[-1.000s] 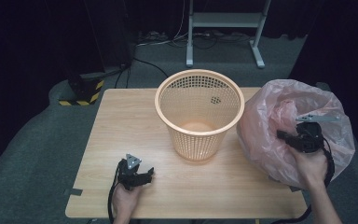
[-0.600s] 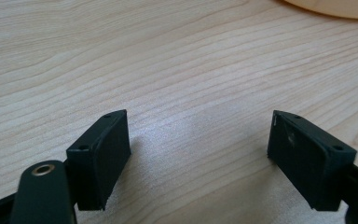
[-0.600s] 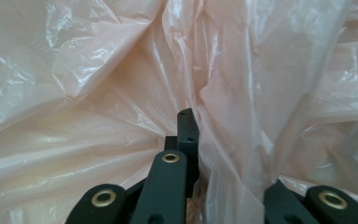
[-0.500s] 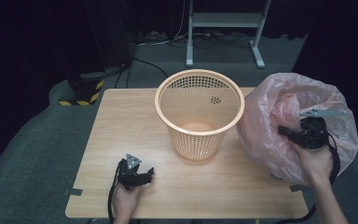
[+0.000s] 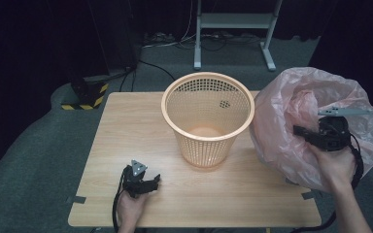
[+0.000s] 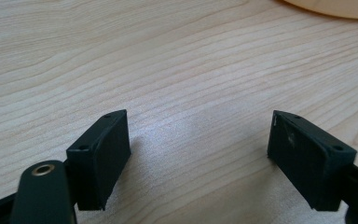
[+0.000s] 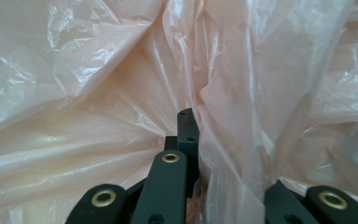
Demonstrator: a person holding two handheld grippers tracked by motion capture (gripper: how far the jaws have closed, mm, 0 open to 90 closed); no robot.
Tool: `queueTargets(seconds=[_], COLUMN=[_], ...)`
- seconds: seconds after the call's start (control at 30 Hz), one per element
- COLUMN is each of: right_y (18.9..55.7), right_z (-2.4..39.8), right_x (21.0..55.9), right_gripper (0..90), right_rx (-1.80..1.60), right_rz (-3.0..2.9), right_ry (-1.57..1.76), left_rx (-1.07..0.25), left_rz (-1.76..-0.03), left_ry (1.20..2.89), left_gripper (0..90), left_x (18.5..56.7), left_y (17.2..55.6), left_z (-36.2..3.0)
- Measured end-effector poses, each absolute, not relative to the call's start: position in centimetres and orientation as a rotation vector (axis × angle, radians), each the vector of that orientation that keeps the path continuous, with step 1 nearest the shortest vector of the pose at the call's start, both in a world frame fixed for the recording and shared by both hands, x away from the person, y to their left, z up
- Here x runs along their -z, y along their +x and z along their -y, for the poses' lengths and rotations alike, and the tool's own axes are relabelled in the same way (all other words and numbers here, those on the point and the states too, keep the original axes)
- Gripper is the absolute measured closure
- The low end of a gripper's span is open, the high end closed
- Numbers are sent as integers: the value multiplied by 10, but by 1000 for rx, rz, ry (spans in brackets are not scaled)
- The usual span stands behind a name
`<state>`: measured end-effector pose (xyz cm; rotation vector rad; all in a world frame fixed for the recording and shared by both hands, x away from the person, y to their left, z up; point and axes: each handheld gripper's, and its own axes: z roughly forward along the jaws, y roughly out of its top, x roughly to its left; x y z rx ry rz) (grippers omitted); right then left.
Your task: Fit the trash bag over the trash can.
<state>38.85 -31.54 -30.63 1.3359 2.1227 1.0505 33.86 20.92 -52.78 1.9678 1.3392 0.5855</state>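
Observation:
An orange mesh basket (image 5: 206, 141) stands upright in the middle of the wooden table (image 5: 126, 126). A crumpled pink plastic bag (image 5: 287, 121) hangs at the table's right edge, lifted off the top. My right gripper (image 5: 299, 130) is shut on a fold of the bag; in the right gripper view the jaws of the right gripper (image 7: 195, 135) pinch the pink film (image 7: 98, 93), which hides one jaw. My left gripper (image 5: 152, 181) rests low on the table near the front edge, open. In the left gripper view the left gripper (image 6: 198, 154) holds nothing, with bare wood between its jaws.
The basket's foot (image 6: 335, 7) shows at the top edge of the left gripper view. Beyond the table lie a grey floor, cables, a white stand's legs (image 5: 233, 29) and a yellow-black striped block (image 5: 90, 97). Tape tabs mark the table's front corners.
My right gripper has risen with the bag, which now hangs higher and fuller at the table's right edge. The left gripper has stayed in place.

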Motion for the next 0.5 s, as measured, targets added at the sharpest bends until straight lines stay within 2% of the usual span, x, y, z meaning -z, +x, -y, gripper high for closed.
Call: queueTargets(seconds=[0.5], right_y=[386], right_z=[307], right_x=[276], right_gripper=[883], right_rx=[-1090], right_rz=[-2122], right_ry=[1277], left_rx=[-587], left_rz=[-1337], left_ry=[1970], left_gripper=[211], left_x=[528], left_y=[338], left_z=[-209])
